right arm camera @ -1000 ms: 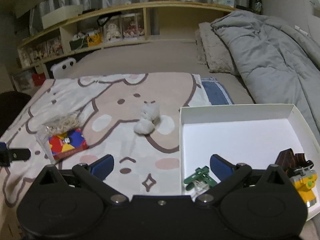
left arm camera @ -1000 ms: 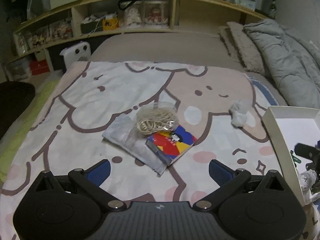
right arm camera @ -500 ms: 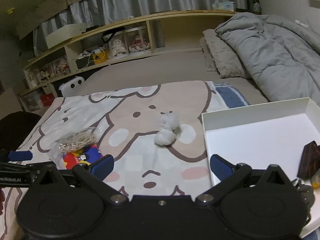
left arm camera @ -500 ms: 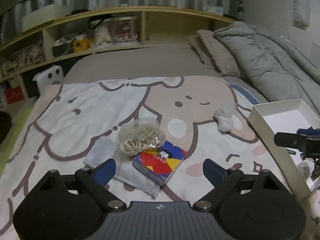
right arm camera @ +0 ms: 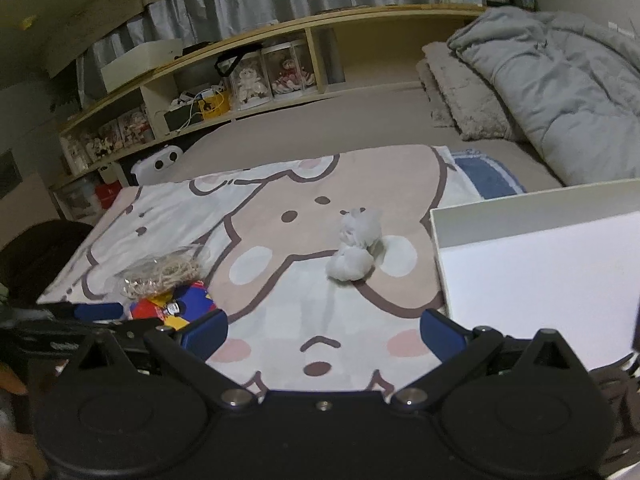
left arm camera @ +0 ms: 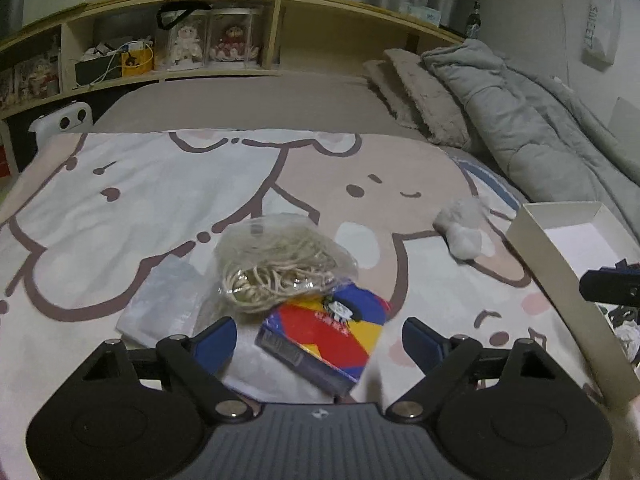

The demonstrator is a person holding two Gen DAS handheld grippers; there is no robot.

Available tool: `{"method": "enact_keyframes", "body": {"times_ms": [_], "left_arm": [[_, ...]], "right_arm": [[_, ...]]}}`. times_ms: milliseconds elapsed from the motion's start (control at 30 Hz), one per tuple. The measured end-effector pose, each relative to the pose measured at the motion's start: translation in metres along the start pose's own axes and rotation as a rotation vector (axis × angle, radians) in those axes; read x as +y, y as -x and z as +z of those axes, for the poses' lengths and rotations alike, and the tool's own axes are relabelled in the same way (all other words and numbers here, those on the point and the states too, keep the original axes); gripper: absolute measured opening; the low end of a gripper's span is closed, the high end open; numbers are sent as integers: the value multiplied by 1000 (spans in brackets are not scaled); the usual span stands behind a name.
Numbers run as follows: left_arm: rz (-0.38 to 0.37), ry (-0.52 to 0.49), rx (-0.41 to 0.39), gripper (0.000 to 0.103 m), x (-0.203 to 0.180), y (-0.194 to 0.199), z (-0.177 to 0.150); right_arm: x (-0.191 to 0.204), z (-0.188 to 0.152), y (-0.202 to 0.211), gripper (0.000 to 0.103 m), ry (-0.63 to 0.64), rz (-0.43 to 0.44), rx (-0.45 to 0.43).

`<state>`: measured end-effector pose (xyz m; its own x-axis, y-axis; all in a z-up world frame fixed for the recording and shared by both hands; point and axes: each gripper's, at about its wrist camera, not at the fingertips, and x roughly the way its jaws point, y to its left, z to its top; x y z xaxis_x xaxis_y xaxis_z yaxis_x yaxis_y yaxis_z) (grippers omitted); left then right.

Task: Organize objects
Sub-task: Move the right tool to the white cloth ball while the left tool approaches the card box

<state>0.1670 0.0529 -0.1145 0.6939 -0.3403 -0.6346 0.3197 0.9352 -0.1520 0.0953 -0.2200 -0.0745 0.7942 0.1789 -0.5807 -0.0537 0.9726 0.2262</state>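
A: The colourful box (left arm camera: pixel 326 338) lies on the blanket (left arm camera: pixel 140 184), partly under the bag of bands (left arm camera: pixel 280 264), between the left gripper (left arm camera: pixel 318 338)'s jaws, which have just been narrowing, untouched.

B: The right gripper (right arm camera: pixel 324 330) gapes empty; the white tray (right arm camera: pixel 520 208) at three o'clock likely awaits it.

On the bed lie one clear bag of rubber bands (left arm camera: pixel 276 268), one colourful card box (left arm camera: pixel 328 340), one white fluffy wad (left arm camera: pixel 462 226), one flat silvery packet (left arm camera: pixel 160 308) and one white tray (right arm camera: pixel 532 216).
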Motion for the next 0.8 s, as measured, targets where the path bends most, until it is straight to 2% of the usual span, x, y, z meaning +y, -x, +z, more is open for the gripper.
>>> {"method": "enact_keyframes", "body": {"times_ms": [133,300,433,533,600,700,800], "left_arm": [[-47,-4,-6,91,-3,-7,0],[-101,-113,59,89,-16,-6,-3],[-67,-174,99,85,-28,-8,-4],[-70,-183,104,80,-32,-10,-5],[-57,-183,105,78,-34,-12,-4],[2,-183,95,77,-39,-16,-2],[31,-188,86,77,-45,-19,-1]], "right_arm": [[2,0,-5,103,-10,28,21],[2,7,-15,103,-39,15,45],[2,22,-34,102,-34,-14,64],[0,33,-49,87,-36,-52,45],[-4,39,-60,85,-57,-82,55],[-7,46,-79,78,-85,-108,70],[-5,53,-99,67,-75,-120,87]]}}
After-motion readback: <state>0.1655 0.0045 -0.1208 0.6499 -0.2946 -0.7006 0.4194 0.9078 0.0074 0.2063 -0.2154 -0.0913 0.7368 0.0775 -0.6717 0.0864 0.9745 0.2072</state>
